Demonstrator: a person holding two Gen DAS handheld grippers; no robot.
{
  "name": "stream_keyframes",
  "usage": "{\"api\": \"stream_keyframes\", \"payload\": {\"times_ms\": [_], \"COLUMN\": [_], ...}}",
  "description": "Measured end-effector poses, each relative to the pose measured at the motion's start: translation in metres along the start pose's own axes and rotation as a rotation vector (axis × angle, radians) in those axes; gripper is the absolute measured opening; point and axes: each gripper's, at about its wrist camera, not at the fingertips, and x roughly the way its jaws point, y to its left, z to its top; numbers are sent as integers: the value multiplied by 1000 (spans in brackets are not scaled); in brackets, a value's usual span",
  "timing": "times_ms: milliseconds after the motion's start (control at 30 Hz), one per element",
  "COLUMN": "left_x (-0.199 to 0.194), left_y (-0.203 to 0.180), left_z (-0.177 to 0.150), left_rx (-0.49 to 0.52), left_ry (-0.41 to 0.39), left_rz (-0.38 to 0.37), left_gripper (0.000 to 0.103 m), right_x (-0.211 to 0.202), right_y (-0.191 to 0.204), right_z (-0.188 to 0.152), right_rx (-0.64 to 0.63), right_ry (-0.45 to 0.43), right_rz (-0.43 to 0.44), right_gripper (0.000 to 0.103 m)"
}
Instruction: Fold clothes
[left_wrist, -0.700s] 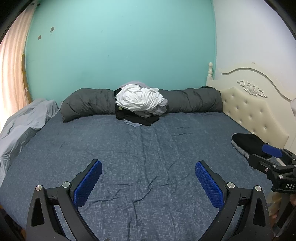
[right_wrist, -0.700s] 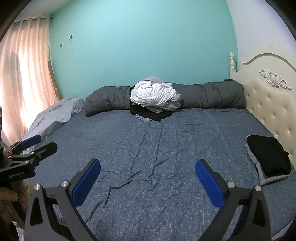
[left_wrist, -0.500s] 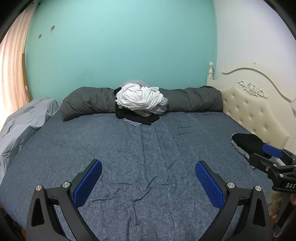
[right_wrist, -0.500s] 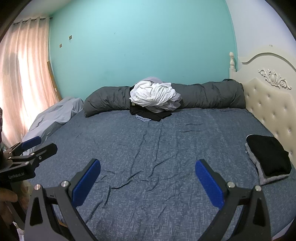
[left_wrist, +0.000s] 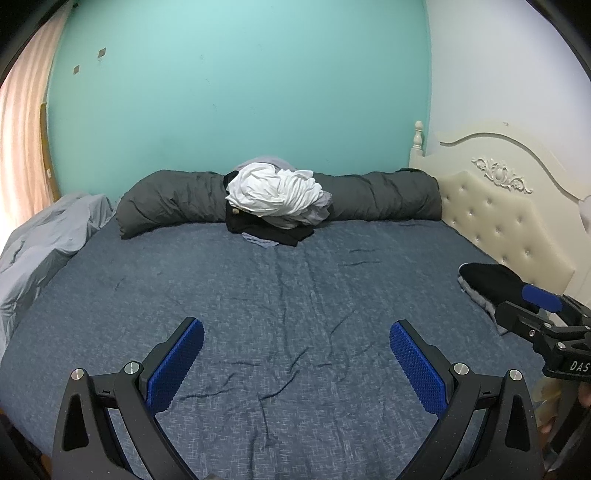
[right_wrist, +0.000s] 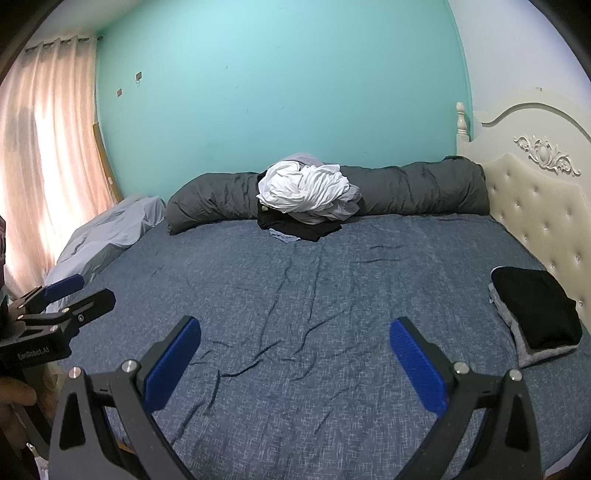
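A heap of unfolded clothes (left_wrist: 275, 201) sits at the far edge of the bed (left_wrist: 295, 302), resting against a long dark grey rolled duvet (left_wrist: 384, 197) that runs along the teal wall (left_wrist: 240, 92). The top of the heap is a crumpled white garment (right_wrist: 304, 192), bunched into a rounded mass with deep creases; a pale grey or lilac piece shows behind and below it on the right side, a black garment (right_wrist: 295, 227) lies flattened underneath, and a small corner of light blue fabric (right_wrist: 282, 236) pokes out at the front on the sheet. Well apart from this heap, near the cream tufted headboard (right_wrist: 535, 206) on the right, a folded stack (right_wrist: 535, 314) lies on the sheet: a neat black piece on top of a grey one whose edge shows around it. The blue-grey sheet between them is bare and lightly wrinkled. The left gripper (left_wrist: 295, 350) hovers over the near part of the bed with its blue-padded jaws spread wide and nothing between them; the right gripper (right_wrist: 295, 350) stands the same way, jaws spread wide and empty. Each gripper shows at the edge of the other's view. A light grey blanket (left_wrist: 40, 240) is rumpled at the left edge of the bed, beside a pink curtain (right_wrist: 44, 166).
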Motion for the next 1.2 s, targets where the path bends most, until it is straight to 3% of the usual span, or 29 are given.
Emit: {"api": "stream_keyframes", "payload": {"times_ms": [1200], "left_x": [-2], "left_y": [6], "left_z": [4], "left_rx": [-15], "left_ry": [2], "left_rz": [4], "left_gripper": [103], "right_x": [1], "right_y": [1], "right_z": [-3], "right_rx": [0], "right_ry": [-3], "right_rz": [-7], "right_gripper": [103]}}
